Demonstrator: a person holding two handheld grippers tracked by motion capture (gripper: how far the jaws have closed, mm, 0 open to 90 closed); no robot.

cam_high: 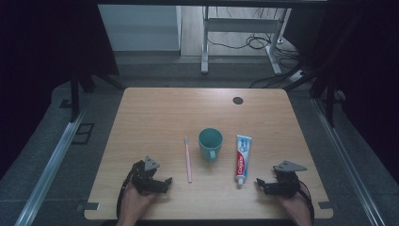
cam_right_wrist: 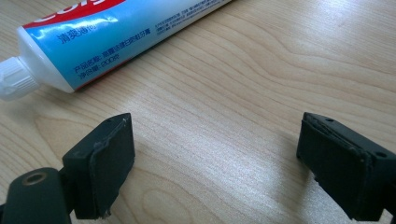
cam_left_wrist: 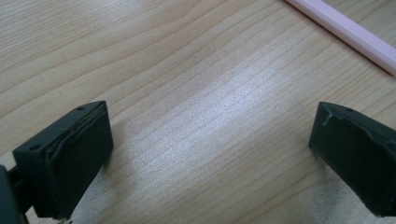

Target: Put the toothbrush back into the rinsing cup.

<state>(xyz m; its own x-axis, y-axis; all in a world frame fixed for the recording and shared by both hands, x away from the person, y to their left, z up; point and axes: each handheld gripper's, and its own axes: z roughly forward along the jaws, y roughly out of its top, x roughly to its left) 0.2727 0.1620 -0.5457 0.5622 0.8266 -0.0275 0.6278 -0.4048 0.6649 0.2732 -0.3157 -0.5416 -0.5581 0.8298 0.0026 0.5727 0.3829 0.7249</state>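
The high view alone takes in the cup mid-bench. Left claw is released, the pink toothbrush just beside it. Right claw is released too, with the toothpaste tube lying near its tips, cap toward it.

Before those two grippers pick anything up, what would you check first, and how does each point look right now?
1. Left gripper open with nothing between its jaws: ok.
2. Right gripper open with nothing between its jaws: ok.
3. Toothbrush lying flat, apart from the cup: ok.
4. Toothpaste tube lying flat, cap toward the person, close to the right gripper: ok.
5. Cup upright, mouth up: ok.
6. Cup empty: cannot tell.
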